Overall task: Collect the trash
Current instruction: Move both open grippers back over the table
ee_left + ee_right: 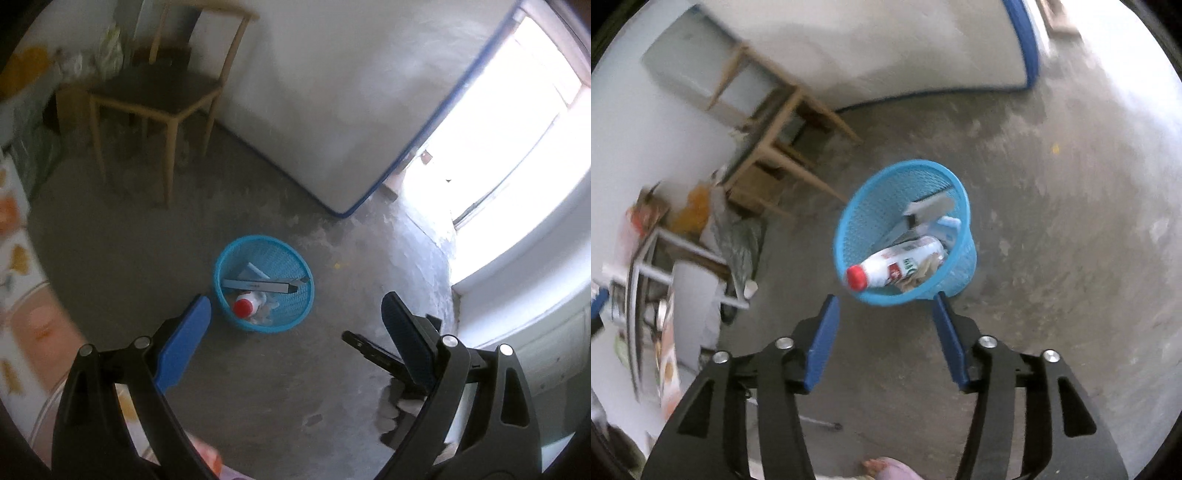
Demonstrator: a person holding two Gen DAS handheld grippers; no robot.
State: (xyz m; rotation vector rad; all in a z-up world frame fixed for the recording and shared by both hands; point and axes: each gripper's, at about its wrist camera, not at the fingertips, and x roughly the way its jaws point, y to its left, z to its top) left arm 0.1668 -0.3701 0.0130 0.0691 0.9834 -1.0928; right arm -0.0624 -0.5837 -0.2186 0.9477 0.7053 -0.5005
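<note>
A blue mesh basket stands on the concrete floor. In it lie a white bottle with a red cap, a long grey box and crumpled scraps. My left gripper hovers high above the floor, open wide and holding nothing; the basket shows between its fingers, far below. In the right wrist view the basket is closer, with the bottle leaning on its near rim. My right gripper is open and holds nothing, its tips just short of that rim. The right gripper also shows low in the left wrist view.
A wooden chair stands behind the basket, beside a white mattress with blue edging propped upright. Bags and clutter line the wall. A small yellow scrap lies on the floor. A person's foot shows at the bottom edge.
</note>
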